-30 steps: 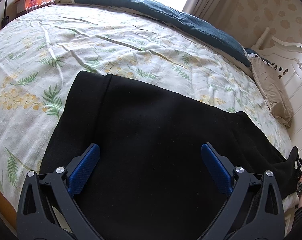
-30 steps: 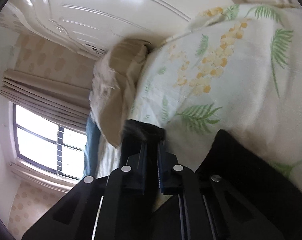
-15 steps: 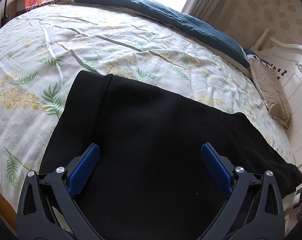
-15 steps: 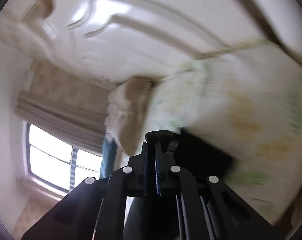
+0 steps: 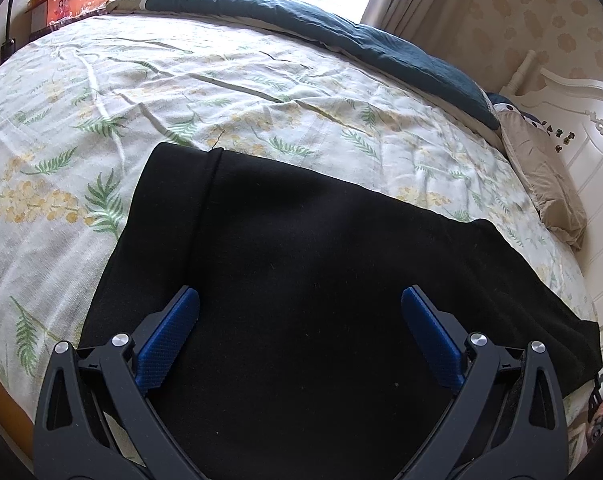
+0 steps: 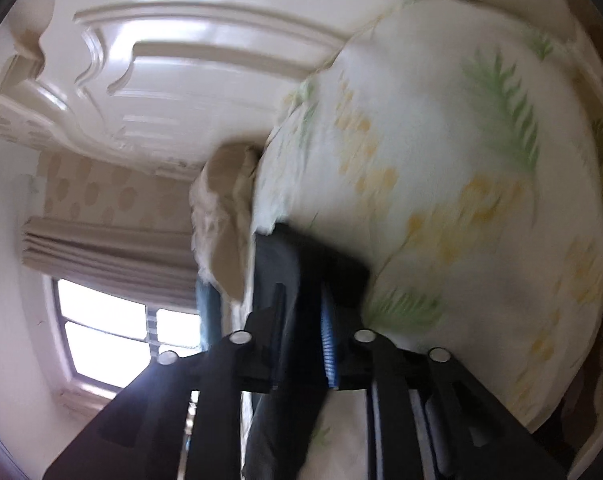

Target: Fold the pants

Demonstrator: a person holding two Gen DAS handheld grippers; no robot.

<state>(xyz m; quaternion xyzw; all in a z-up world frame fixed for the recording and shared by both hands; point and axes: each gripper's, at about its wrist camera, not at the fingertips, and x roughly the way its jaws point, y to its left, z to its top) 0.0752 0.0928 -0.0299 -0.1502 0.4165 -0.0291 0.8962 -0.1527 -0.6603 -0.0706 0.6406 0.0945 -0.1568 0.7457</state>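
Observation:
Black pants (image 5: pixel 309 264) lie spread flat across the near part of a bed with a fern-print sheet (image 5: pixel 181 92). My left gripper (image 5: pixel 300 300) is open and empty, hovering just above the middle of the pants. In the blurred right wrist view my right gripper (image 6: pixel 301 312) has its jaws a little apart, with a fold of the black pants (image 6: pixel 301 264) between them at the bed's corner; whether the fabric is still clamped is unclear.
A dark teal blanket (image 5: pixel 341 36) lies along the far side of the bed. A beige pillow (image 5: pixel 541 176) rests by the white headboard (image 5: pixel 581 120). A window with curtains (image 6: pixel 113 308) is behind the bed.
The right gripper has swung along the bed's corner with the pants edge, and its jaws have parted slightly. The pants' right end has settled flatter. The left gripper has held still.

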